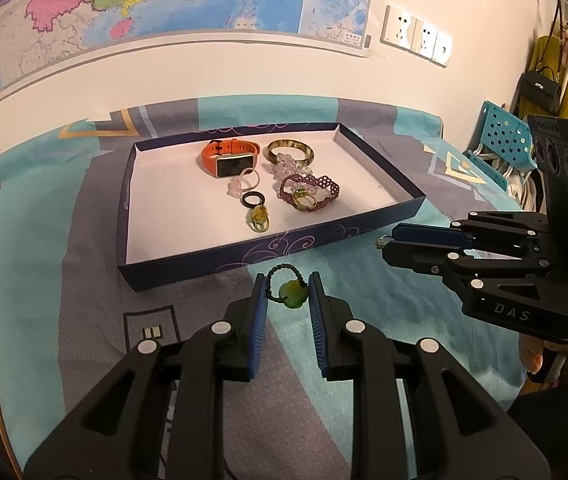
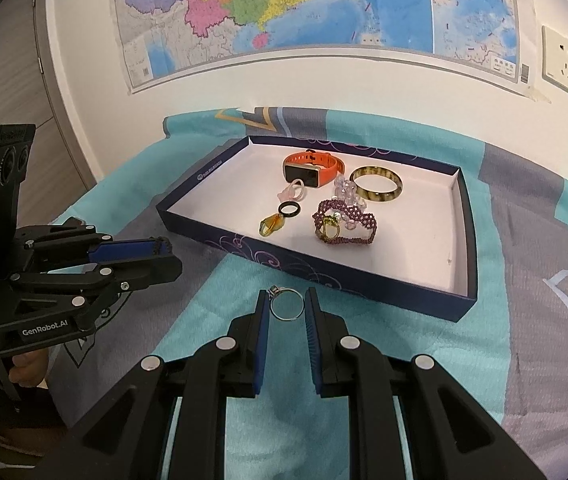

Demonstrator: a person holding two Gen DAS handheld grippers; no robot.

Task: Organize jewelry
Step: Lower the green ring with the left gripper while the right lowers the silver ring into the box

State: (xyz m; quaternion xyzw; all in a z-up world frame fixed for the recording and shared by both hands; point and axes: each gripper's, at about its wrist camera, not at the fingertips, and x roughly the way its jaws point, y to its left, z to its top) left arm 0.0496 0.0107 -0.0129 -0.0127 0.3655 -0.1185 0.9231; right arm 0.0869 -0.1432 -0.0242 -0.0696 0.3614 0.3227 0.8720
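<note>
A dark blue tray (image 1: 244, 258) (image 2: 364, 286) with a white floor holds an orange smartwatch (image 1: 230, 158) (image 2: 310, 168), a brown bangle (image 1: 289, 151) (image 2: 376, 189), a purple beaded bracelet (image 1: 310, 192) (image 2: 344, 222), a black ring with an amber pendant (image 1: 256, 210) (image 2: 280, 218) and clear beads. My left gripper (image 1: 287, 292) is shut on a green pendant bracelet (image 1: 292, 294) with a dark cord, just before the tray's front wall. My right gripper (image 2: 286, 306) is shut on a thin silver ring (image 2: 287, 305) near the tray.
The tray lies on a teal and grey patterned cloth (image 1: 64, 280) over a table against a white wall with a map (image 2: 284, 8). A blue perforated chair (image 1: 500, 136) and hanging bags (image 1: 552, 84) stand at the right.
</note>
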